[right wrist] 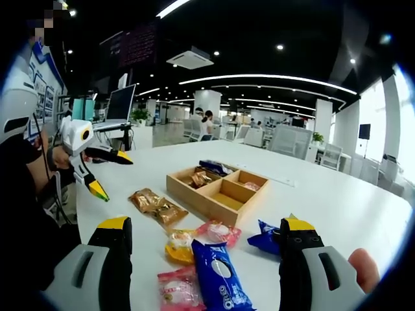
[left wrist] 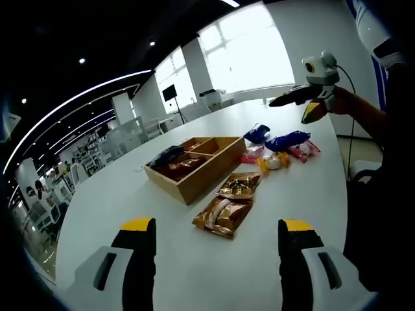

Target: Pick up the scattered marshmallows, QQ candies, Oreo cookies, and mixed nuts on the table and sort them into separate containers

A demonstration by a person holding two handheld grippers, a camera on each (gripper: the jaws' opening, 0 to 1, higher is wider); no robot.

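**Hovering over scattered snacks, both jaws wide and empty**

Sitting at mid-tabletop (left wrist: 130, 188), the wooden divided tray (left wrist: 198, 165) already holds a few packets. Two brown nut packets (left wrist: 228, 204) lie at its 5 o'clock. Past them cluster the blue Oreo packs (right wrist: 220, 275), pink marshmallow packets (right wrist: 178, 288) and a yellow candy (right wrist: 176, 249). The left hand-held gripper (left wrist: 217, 243) and right hand-held gripper (right wrist: 204, 249) both gape open, holding nothing.

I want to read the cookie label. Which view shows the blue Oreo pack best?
The right gripper view: the blue Oreo pack lies close, its logo legible. The left gripper view shows it small and far, unreadable.
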